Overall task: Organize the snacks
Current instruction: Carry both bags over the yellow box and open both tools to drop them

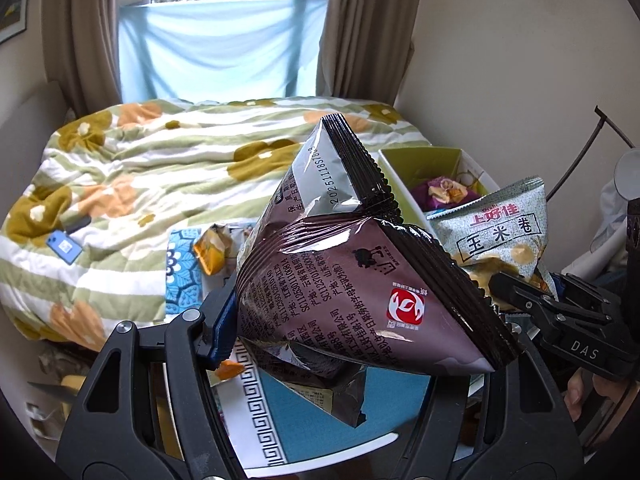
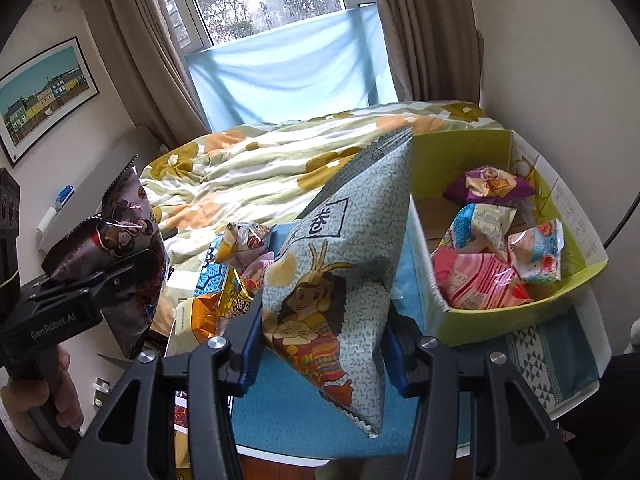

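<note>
In the left wrist view my left gripper (image 1: 360, 344) is shut on a dark maroon snack bag (image 1: 360, 280), held up above the table; its blue left pad (image 1: 224, 320) presses the bag's side. The right wrist view has my right gripper (image 2: 324, 348) shut on a pale grey-green snack bag (image 2: 344, 280) with a cartoon figure, also lifted. Each gripper appears in the other's view: the right gripper (image 1: 508, 286) grips the pale bag (image 1: 508, 232), the left gripper (image 2: 128, 270) the maroon bag (image 2: 132, 236). A green box (image 2: 516, 312) to the right holds several small snack packs (image 2: 480, 276).
Loose snacks, among them a gold-orange bag (image 2: 224, 304), lie on the blue-patterned mat (image 2: 296, 420) below. Behind is a bed with a floral quilt (image 1: 160, 160) and a blue phone (image 1: 64, 246) on it. Beyond that are a window and curtains. A hand (image 2: 60, 392) holds the left gripper's handle.
</note>
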Demonstrator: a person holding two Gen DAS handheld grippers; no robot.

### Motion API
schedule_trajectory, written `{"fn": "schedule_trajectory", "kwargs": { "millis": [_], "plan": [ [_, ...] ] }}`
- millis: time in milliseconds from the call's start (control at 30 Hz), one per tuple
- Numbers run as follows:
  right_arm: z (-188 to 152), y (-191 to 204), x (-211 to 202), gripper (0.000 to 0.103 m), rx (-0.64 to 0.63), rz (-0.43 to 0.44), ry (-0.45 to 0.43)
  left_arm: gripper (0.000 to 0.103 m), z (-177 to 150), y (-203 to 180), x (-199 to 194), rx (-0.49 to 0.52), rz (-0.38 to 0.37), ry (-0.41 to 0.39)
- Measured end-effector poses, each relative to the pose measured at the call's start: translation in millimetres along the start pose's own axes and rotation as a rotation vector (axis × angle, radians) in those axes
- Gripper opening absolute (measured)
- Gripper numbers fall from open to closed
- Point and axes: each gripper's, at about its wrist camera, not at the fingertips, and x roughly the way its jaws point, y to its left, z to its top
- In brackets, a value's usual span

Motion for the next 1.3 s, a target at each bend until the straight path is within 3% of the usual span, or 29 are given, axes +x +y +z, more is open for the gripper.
{"fn": "schedule_trajectory", "kwargs": {
  "millis": [233, 400, 600, 800, 933, 1300],
  "plan": [
    [37, -69, -20, 0.047, -0.002, 0.003, -0.046, 0.063, 43, -77, 47, 0.016, -0.023, -0.007],
    [68, -128, -5, 0.047, -0.025, 0.026, -0.014, 0.063, 76, -141, 104, 0.03, -0.026, 0.012],
    [104, -192, 21, 0.047, -0.04, 0.032, 0.027, 0.064, 104, -185, 179, 0.006, -0.002, 0.082],
    [128, -233, 52, 0.047, -0.026, 0.046, 0.09, 0.069, 121, -186, 243, -0.074, 0.01, 0.179],
    [133, -248, 67, 0.047, 0.008, 0.049, 0.122, 0.089, 126, -188, 265, -0.058, -0.001, 0.222],
    [142, -260, 92, 0.047, 0.067, 0.032, 0.159, 0.089, 107, -169, 244, -0.061, -0.024, 0.235]
  ]
}}
